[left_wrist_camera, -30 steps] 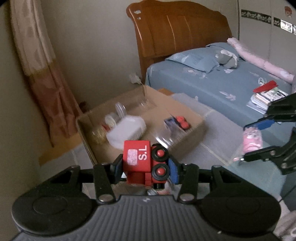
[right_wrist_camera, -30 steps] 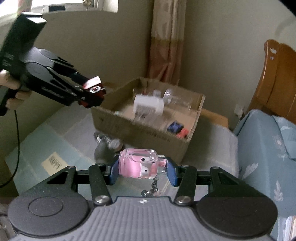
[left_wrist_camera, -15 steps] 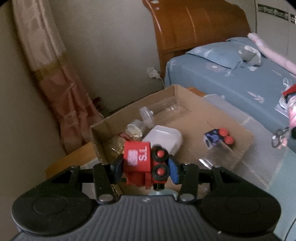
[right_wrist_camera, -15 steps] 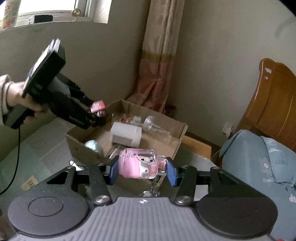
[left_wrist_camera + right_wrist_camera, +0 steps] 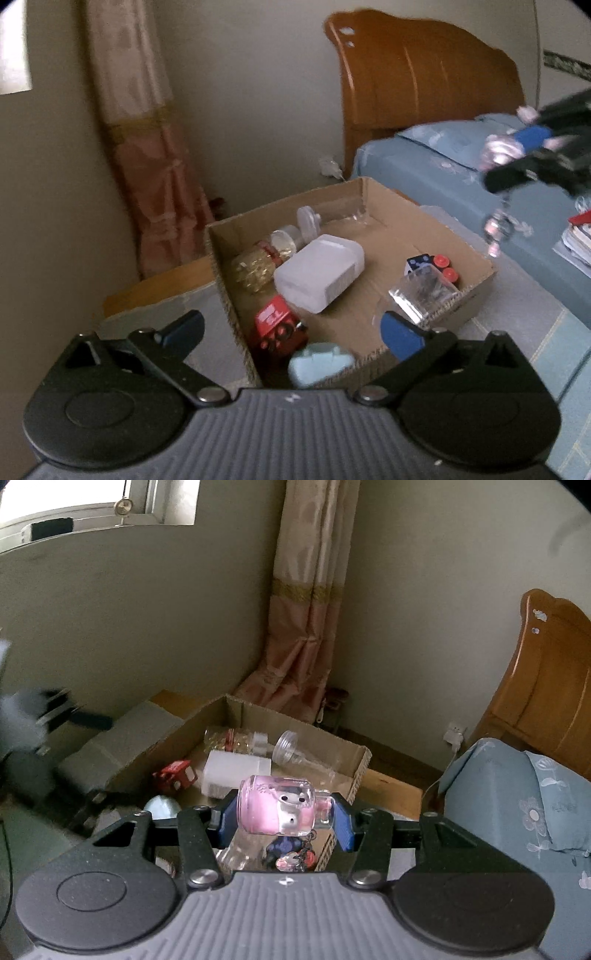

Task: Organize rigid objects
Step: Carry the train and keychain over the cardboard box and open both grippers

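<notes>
Bare cardboard box (image 5: 476, 254) floor lies between white container (image 5: 319, 271) and clear case (image 5: 424, 291).

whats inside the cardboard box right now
In the cardboard box: red toy train, white container, gold-filled jar, clear bottle, clear case, blue-and-red toy, pale blue case. The near corner is covered by the left gripper.

One cardboard box (image 5: 480, 266); inside: two red toy blocks (image 5: 279, 326) (image 5: 441, 266), one white plastic container (image 5: 319, 277), two clear bottles (image 5: 266, 258) (image 5: 332, 218), one clear bag (image 5: 424, 291), one pale blue case (image 5: 319, 363); one pink jar (image 5: 279, 805) outside
</notes>
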### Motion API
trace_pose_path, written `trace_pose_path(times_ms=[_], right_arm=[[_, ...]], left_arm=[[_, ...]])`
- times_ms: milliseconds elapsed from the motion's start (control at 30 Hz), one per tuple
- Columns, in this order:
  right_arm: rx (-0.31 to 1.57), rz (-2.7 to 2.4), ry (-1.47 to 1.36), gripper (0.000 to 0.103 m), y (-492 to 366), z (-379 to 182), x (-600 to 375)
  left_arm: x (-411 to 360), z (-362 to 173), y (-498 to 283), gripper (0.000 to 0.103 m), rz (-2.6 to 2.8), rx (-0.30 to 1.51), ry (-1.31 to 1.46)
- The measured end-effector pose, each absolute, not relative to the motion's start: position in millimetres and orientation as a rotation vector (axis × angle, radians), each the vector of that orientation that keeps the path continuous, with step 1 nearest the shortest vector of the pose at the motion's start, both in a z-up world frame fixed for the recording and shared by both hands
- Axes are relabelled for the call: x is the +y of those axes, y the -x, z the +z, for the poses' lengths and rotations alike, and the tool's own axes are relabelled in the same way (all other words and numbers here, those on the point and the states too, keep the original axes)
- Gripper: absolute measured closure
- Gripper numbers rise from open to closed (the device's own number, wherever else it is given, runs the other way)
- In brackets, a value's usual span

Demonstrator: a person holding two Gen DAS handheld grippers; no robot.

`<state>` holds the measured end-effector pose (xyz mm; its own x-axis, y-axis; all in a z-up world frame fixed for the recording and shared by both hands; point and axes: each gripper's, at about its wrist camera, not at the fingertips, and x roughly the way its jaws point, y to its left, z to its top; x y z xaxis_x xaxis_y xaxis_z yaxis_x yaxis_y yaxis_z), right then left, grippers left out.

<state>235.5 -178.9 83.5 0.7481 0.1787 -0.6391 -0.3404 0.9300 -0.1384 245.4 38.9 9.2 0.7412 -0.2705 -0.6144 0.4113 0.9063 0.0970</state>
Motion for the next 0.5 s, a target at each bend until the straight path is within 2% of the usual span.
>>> trace_pose_path(times_ms=[500], right_arm=[[0.785,0.243,0.269,0.047,-331,60,-157]], left_arm=[[78,1,-205,0.001,-0.273,0.578,-0.101]])
